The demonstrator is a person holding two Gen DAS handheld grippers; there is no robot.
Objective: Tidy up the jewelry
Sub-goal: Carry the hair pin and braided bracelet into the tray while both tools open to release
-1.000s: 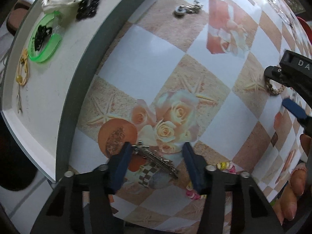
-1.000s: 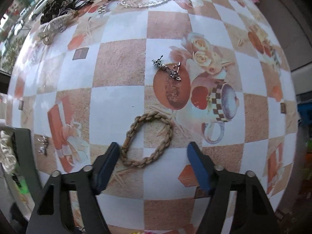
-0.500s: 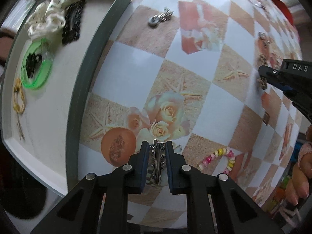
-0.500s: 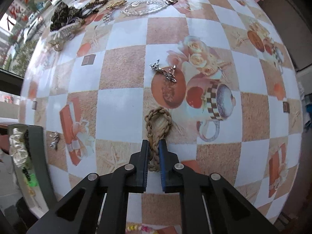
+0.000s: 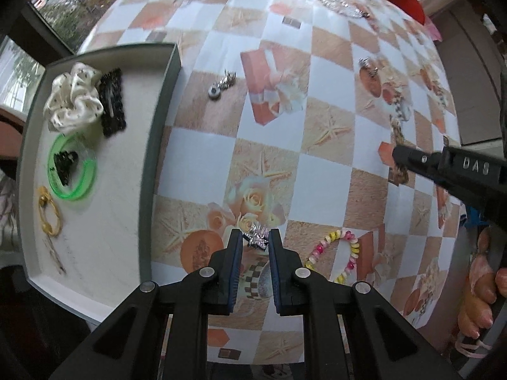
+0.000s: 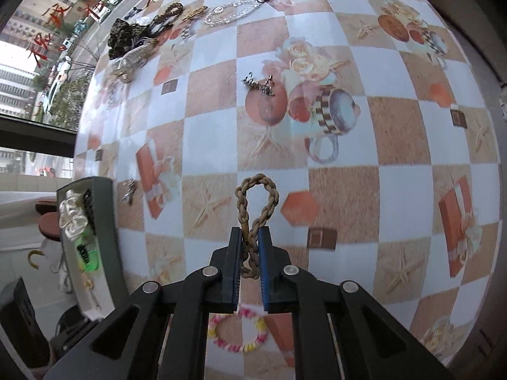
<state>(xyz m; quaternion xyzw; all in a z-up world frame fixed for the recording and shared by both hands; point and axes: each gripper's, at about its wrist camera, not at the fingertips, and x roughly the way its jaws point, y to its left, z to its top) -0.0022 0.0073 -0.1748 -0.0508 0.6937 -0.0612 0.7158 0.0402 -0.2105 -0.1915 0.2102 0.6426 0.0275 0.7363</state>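
The work looks partly done. In the grey tray (image 5: 158,145) there already lie a cream fabric scrunchie (image 5: 74,98), a black lace clip (image 5: 111,101), a glassy green bangle (image 5: 72,166) with a small black clip inside it, and a thin gold piece (image 5: 49,213).

Both tools carry something now. The left gripper (image 5: 255,243) is clenched on a small silver brooch (image 5: 257,237), spiky and shiny, above the tablecloth (image 5: 202,145) just right of the tray. The right gripper (image 6: 250,247) pinches a braided tan cord bracelet (image 6: 257,202) — matte, rope-like, squeezed into a narrow loop.

Much is left, I think: a pastel bead bracelet (image 5: 336,250), a silver charm (image 5: 220,85), another silver brooch (image 6: 259,84), a clear crystal chain (image 6: 237,8) and a dark tangled heap (image 6: 126,36) at the far edge — all on the glossy checkered cloth.
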